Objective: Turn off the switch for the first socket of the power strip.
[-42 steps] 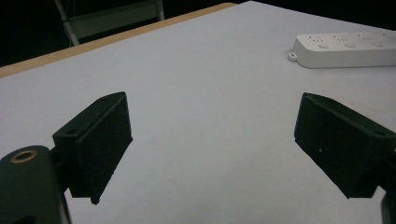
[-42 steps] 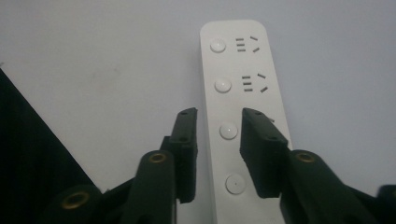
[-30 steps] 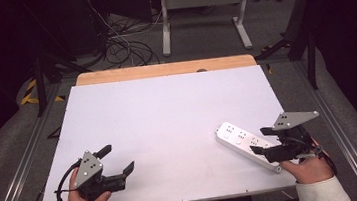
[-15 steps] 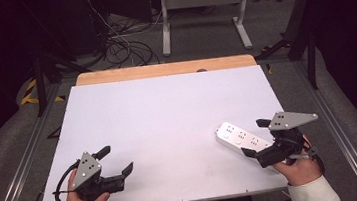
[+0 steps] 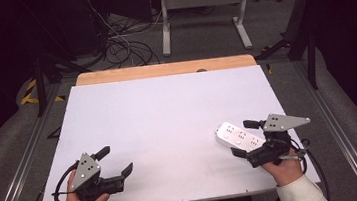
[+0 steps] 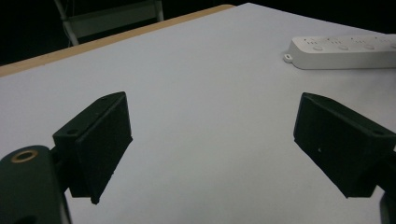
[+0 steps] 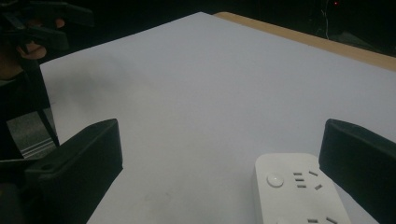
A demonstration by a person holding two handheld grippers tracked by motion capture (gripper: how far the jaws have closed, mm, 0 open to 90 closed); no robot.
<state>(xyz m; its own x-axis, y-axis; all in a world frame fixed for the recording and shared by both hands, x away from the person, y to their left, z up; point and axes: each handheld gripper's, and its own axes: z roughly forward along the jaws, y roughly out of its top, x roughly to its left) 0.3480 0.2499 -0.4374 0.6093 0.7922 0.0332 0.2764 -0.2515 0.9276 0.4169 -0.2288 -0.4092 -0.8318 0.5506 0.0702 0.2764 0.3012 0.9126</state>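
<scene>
A white power strip (image 5: pixel 230 134) lies flat on the white table top (image 5: pixel 168 116) near its front right corner. My right gripper (image 5: pixel 245 138) is open, one jaw on either side of the strip's near end. In the right gripper view the strip (image 7: pixel 299 191) sits low between the jaws, closer to the right one, and no contact shows. My left gripper (image 5: pixel 116 161) stands open near the front left edge with nothing between its jaws. The left gripper view has the strip (image 6: pixel 345 46) far off at the upper right.
A wooden strip (image 5: pixel 163 70) borders the table's far edge. Beyond it on the dark floor are loose cables (image 5: pixel 120 46) and a metal stand (image 5: pixel 202 12). Metal rails (image 5: pixel 22 162) run along both sides of the table.
My right gripper has slid a little to the left along the power strip, which stays put. The left gripper has barely shifted.
</scene>
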